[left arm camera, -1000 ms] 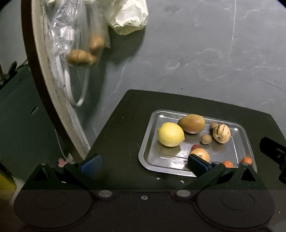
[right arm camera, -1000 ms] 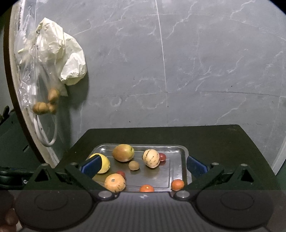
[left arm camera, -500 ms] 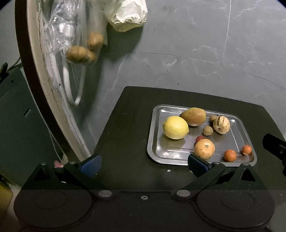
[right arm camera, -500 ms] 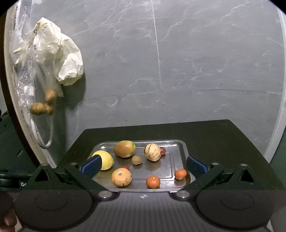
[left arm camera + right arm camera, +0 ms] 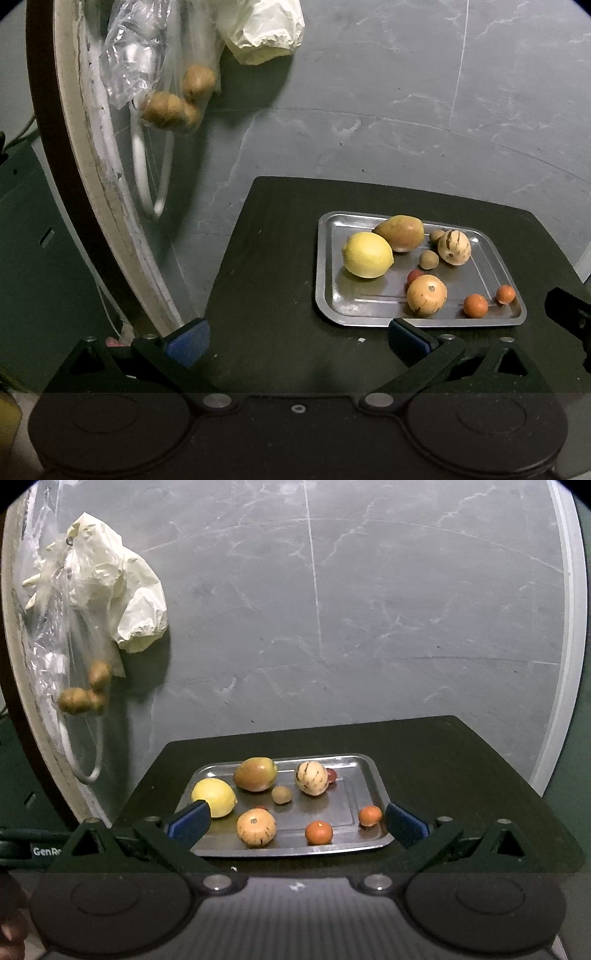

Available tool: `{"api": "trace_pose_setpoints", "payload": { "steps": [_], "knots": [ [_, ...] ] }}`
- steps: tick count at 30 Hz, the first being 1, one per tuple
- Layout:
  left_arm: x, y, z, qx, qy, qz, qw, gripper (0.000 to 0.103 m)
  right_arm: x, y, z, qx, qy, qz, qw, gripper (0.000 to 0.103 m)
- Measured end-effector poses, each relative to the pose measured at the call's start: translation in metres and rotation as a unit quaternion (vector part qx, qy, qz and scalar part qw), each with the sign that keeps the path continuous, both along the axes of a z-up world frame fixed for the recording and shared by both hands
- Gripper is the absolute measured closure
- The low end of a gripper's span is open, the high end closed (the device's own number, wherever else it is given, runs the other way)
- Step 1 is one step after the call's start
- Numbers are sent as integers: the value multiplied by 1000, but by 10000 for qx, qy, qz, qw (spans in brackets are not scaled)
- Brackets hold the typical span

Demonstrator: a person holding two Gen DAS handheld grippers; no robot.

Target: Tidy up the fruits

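Observation:
A steel tray (image 5: 332,295) (image 5: 354,801) lies on a small black table (image 5: 266,258) (image 5: 461,768). On it rest a yellow lemon (image 5: 367,254) (image 5: 215,795), a mango (image 5: 400,232) (image 5: 255,774), a striped pale melon (image 5: 454,246) (image 5: 311,777), a round tan fruit (image 5: 426,295) (image 5: 256,827), a small brown fruit (image 5: 428,259) (image 5: 282,794), two small orange fruits (image 5: 475,305) (image 5: 318,832) and small red ones. My left gripper (image 5: 299,338) stands open, back from the tray's near-left edge. My right gripper (image 5: 297,821) is open too, its fingers framing the tray's near edge.
Plastic bags (image 5: 147,66) (image 5: 122,602) with several brown fruits (image 5: 166,109) (image 5: 79,699) hang on the grey marble wall at the left, beside a white-edged frame (image 5: 92,147). The other gripper's black tip (image 5: 569,317) shows at the left view's right edge.
Both grippers have drawn back and up from the tray, so it looks smaller and farther away. Nothing on the tray has moved.

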State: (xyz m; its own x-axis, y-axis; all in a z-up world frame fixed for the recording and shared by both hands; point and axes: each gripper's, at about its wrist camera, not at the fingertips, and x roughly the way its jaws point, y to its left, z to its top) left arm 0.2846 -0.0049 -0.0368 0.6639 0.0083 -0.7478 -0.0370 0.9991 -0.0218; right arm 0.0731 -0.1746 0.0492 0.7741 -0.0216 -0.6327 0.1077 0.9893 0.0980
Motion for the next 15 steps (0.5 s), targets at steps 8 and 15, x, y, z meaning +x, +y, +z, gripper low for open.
{"api": "trace_pose_setpoints", "payload": {
  "steps": [8,15],
  "knots": [
    [-11,9,0,23,-158,-226,9996,1,-18,7,-1,-74,94,-3,9999,0],
    [-26,20,0,70,-301,-342,9989,1,-28,15,2,-94,81,44,9999,0]
  ]
}}
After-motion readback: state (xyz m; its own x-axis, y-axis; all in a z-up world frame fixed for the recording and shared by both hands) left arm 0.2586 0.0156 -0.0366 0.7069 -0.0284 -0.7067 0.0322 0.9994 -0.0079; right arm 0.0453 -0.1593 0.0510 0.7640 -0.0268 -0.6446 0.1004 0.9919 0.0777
